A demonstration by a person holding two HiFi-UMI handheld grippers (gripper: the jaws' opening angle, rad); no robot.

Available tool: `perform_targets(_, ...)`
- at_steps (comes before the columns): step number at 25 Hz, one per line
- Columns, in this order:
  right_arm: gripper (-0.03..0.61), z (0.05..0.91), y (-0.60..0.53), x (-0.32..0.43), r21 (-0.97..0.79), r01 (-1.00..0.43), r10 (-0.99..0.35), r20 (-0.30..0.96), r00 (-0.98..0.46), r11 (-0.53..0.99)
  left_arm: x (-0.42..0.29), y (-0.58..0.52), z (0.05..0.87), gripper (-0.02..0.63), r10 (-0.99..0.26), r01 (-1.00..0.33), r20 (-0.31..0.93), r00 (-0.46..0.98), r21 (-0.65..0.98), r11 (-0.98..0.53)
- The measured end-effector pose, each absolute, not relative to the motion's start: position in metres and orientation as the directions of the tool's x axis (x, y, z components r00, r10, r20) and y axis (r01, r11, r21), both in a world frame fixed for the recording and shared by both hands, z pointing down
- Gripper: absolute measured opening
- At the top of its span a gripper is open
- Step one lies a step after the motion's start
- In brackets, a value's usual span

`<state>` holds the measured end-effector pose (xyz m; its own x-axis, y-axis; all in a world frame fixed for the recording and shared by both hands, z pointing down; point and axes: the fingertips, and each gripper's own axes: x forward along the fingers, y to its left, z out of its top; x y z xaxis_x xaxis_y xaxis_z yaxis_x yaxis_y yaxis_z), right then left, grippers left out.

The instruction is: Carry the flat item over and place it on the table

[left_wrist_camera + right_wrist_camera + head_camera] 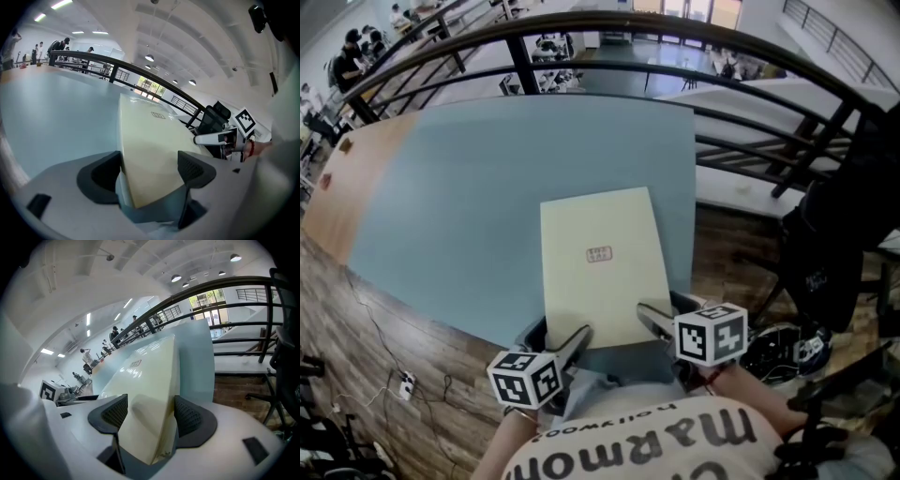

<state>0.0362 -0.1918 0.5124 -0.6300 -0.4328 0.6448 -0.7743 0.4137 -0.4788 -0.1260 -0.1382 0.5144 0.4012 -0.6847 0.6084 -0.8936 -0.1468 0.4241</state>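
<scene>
Your left gripper (pixel 577 339) and right gripper (pixel 652 317) sit at the lower centre of the head view. Each is clamped on one near corner of the flat item (pixel 600 267). In the left gripper view the two jaws press on the cream item from either side and it fills the gap between them. The right gripper view shows the same hold, with the dark pads tight against both faces.

The flat item reaches from your grippers up into the middle of the frame, over the near edge of the table (pixel 469 187). Its far end is above the tabletop and its near end overhangs towards you. You cannot tell from these views whether it touches the surface. A small red stamp (pixel 598 253) sits near its centre.

The tabletop is a matte blue-grey that fills the centre and left of the head view. A bare wooden strip (pixel 356 178) runs along its far left side.

Below the table, at the lower left, is a wood floor (pixel 384 319) with cables (pixel 406 382) trailing across it. A dark curved railing (pixel 581 28) arcs across the top of the frame behind the table. At the upper left, people (pixel 347 56) sit at desks beyond it. A black chair (pixel 830 244) stands at the right edge.

Both gripper views show a high white ceiling with round ceiling lights (pixel 149 58) and long strip lights.
</scene>
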Motion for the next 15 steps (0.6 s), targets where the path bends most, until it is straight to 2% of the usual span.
perform_targets(15,0.325,0.5125,-0.1876,0.0373,-0.479,-0.771,-0.426,0.646,-0.633,0.420,-0.1278,-0.1374,0.5138,0.379,-0.724,-0.885,0.556,0.408,0.437,-0.162)
